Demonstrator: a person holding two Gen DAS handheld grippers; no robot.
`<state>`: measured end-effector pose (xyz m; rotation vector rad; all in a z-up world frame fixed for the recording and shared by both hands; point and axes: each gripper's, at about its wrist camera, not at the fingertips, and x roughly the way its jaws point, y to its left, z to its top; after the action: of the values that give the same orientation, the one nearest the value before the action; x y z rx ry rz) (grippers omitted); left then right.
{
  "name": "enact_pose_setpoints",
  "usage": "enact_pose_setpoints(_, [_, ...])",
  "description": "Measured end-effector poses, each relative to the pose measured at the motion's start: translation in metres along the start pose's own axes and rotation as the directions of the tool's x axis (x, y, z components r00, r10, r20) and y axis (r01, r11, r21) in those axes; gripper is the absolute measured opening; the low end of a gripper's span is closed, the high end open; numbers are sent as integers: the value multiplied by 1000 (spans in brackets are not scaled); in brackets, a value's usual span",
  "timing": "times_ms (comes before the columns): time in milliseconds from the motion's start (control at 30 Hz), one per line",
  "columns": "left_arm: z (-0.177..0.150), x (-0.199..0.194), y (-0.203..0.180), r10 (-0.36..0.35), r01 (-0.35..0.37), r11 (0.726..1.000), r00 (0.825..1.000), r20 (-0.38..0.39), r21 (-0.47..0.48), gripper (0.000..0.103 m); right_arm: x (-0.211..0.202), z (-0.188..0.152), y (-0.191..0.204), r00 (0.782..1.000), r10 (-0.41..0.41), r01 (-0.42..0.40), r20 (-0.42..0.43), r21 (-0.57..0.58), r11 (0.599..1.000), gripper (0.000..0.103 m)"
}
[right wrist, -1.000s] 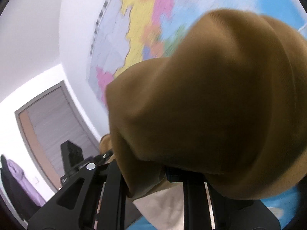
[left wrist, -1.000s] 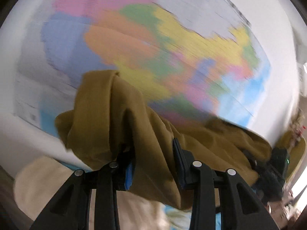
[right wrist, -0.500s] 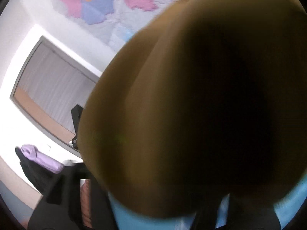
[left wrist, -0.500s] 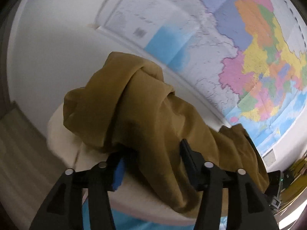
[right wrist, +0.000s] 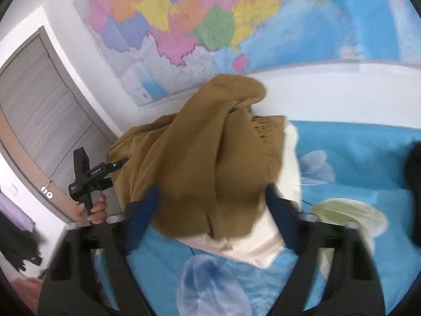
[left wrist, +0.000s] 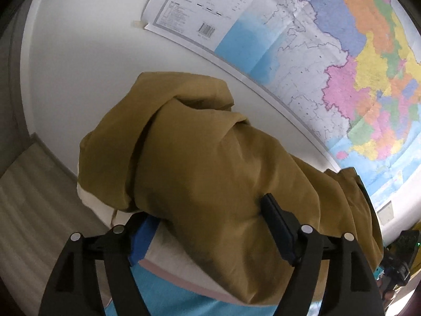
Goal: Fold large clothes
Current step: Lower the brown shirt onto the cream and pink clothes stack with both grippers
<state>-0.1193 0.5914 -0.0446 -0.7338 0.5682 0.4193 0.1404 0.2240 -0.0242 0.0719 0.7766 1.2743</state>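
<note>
A mustard-brown garment [left wrist: 210, 163] hangs in bunched folds between my two grippers, above a bed. My left gripper [left wrist: 208, 226] has its jaws spread wide with the cloth draped over and between them; its fingertips are hidden under the fabric. My right gripper [right wrist: 210, 208] also has its jaws spread, with the same garment [right wrist: 208, 163] piled between them. In the right wrist view the left gripper [right wrist: 92, 176] shows at the left, held by a hand at the cloth's far end. A cream cloth [right wrist: 263, 239] lies under the garment.
A bed with a blue flowered sheet [right wrist: 355, 163] lies below. A large coloured wall map [left wrist: 342, 52] hangs on the white wall behind. A grey door [right wrist: 39, 110] stands at the left. Wood floor [left wrist: 31, 210] shows beside the bed.
Both grippers have swung down from facing the wall toward the bed with the garment. The garment no longer covers the right camera. Both jaw pairs look wider than before.
</note>
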Motion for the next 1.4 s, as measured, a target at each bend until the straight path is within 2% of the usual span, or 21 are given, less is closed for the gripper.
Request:
enact_pose_setpoints(33, [3,1,-2,20,-20,1000,1000,1,3,70,-1,6,1,1000,-26,26,14,-22,999,21])
enact_pose_setpoints(67, [6,3,-4,31,-31,999,1000,1,8,66,-11,8,10,998,-39,43,48,-69,997,17])
enact_pose_setpoints(133, [10,3,-1,33,-33,999,999,12,-7,63,-27,13,16,994,-50,59,100,-84,995,13])
enact_pose_setpoints(200, [11,7,7,24,-24,998,1000,-6,-53,63,-24,5,2,999,-29,30,44,-31,999,13])
enact_pose_setpoints(300, [3,12,10,65,-67,996,997,-32,-63,68,2,-29,-15,987,-112,109,-119,-29,994,14])
enact_pose_setpoints(367, [-5,5,1,133,-133,991,991,-8,-11,70,4,-39,-22,986,-107,109,-131,3,994,18])
enact_pose_setpoints(433, [-12,-7,-8,194,-194,981,981,25,23,70,-7,-39,-24,990,-97,100,-106,31,994,25])
enact_pose_setpoints(500, [-21,-24,-19,257,-261,964,963,78,52,70,-22,-39,-16,988,-130,130,-87,-6,992,30])
enact_pose_setpoints(533, [-25,-34,-26,283,-293,953,952,118,76,70,-26,-37,-12,987,-143,142,-78,-24,990,37])
enact_pose_setpoints(600, [-34,-57,-42,311,-341,931,927,208,127,72,-41,-37,0,982,-184,182,-27,-75,980,43])
enact_pose_setpoints(633, [-39,-68,-50,307,-351,923,919,248,156,75,-46,-38,4,981,-196,196,2,-96,976,48])
enact_pose_setpoints(667, [-42,-76,-58,290,-346,920,917,273,185,77,-54,-37,10,978,-207,210,34,-113,971,49])
enact_pose_setpoints(733, [-46,-84,-77,251,-331,908,921,299,256,79,-64,-35,27,973,-208,221,98,-156,963,52])
enact_pose_setpoints(867, [-47,-69,-103,179,-253,917,952,249,309,79,-52,-31,65,969,-200,235,146,-287,929,55])
enact_pose_setpoints(900, [-50,-61,-109,157,-227,919,961,228,322,79,-41,-31,73,971,-198,232,138,-314,921,55])
enact_pose_setpoints(1000, [-64,-40,-122,151,-208,913,972,182,352,79,-11,-35,80,975,-203,224,96,-345,912,54])
enact_pose_setpoints(1067, [-78,-22,-130,183,-233,893,969,164,384,79,10,-40,76,973,-225,226,46,-356,907,52])
enact_pose_setpoints(1167, [-89,-6,-132,221,-264,882,963,152,390,80,32,-51,62,969,-248,232,2,-353,906,51])
enact_pose_setpoints(1300, [-98,-5,-138,260,-308,864,950,171,398,80,33,-56,57,969,-248,238,16,-351,906,51])
enact_pose_setpoints(1400, [-100,-12,-142,264,-314,867,948,178,387,86,26,-53,59,973,-229,228,35,-330,916,55])
